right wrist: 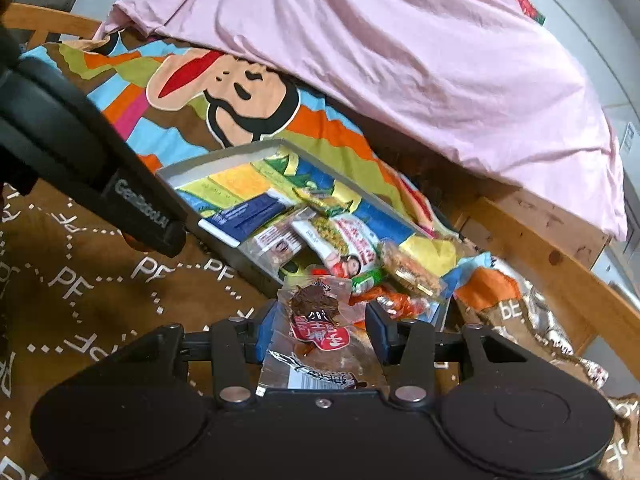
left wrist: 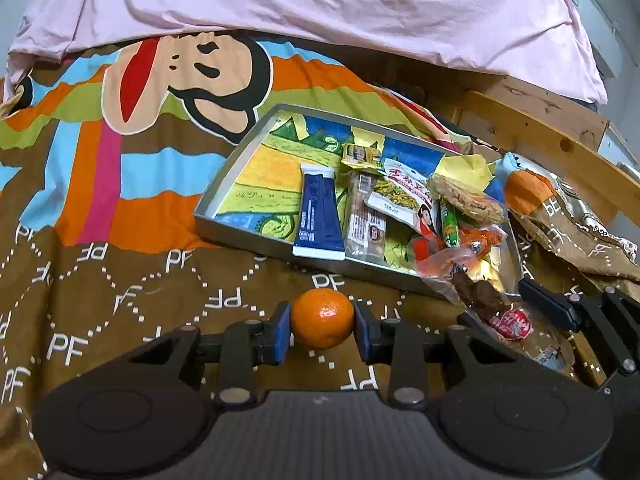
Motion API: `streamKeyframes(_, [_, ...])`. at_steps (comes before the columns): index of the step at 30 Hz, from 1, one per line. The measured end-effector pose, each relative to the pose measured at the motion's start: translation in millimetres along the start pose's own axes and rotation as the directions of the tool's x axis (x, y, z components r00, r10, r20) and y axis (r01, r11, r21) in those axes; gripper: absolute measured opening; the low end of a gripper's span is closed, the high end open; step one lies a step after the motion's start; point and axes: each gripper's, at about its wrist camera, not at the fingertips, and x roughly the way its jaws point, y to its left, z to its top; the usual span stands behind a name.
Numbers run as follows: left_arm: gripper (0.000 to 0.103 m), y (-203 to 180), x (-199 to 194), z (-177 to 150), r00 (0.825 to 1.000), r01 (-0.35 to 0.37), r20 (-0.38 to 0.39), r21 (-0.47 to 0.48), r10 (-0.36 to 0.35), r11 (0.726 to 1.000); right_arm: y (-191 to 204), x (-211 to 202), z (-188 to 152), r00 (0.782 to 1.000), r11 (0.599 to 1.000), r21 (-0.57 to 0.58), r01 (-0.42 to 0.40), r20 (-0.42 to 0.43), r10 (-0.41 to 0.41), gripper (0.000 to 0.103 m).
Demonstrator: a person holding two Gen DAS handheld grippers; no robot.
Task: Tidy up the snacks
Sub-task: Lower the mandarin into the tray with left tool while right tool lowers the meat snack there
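Observation:
My left gripper [left wrist: 322, 333] is shut on a small orange mandarin [left wrist: 322, 316], held just above the brown bedcover. My right gripper [right wrist: 320, 334] is shut on a clear packet of dark dried meat with a red label [right wrist: 314, 312]; the left wrist view shows that packet [left wrist: 510, 320] at the tray's near right corner. The grey tray [left wrist: 224, 184] with a colourful lining lies ahead. It holds a blue tube [left wrist: 320, 216], a brown bar [left wrist: 366, 220], a white bean packet [left wrist: 404, 196], a round cracker [left wrist: 466, 198], a green sausage [left wrist: 449, 220] and orange wrapped pieces [left wrist: 476, 240].
A rumpled pink sheet [left wrist: 320, 8] covers the far side of the bed. A wooden bed frame [left wrist: 560, 152] runs along the right. Crumpled bedcover and shiny wrappers [left wrist: 592, 216] lie right of the tray. The left gripper's black body [right wrist: 120, 184] crosses the right wrist view.

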Motion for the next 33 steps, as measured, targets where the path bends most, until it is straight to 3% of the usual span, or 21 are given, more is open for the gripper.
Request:
streamKeyframes(6, [0.036, -5, 7, 23, 1.0, -0.002, 0.014, 0.034, 0.002, 0.999, -8, 7, 12, 0.994, 0.998, 0.0, 0.061, 0.094, -0.061, 0.048])
streamKeyframes(17, [0.036, -15, 53, 90, 0.998, -0.011, 0.059, 0.092, 0.006, 0.996, -50, 64, 39, 0.964, 0.985, 0.112, 0.132, 0.218, -0.154, 0.048])
streamKeyframes(25, [0.036, -25, 112, 127, 0.997, -0.015, 0.071, 0.094, 0.008, 0.995, -71, 117, 36, 0.957, 0.955, 0.286, 0.079, 0.247, -0.154, 0.049])
streamKeyframes(33, [0.036, -19, 153, 131, 0.995, -0.076, 0.071, 0.079, 0.071, 0.994, -69, 146, 33, 0.961, 0.952, 0.304, 0.033, 0.252, -0.113, 0.049])
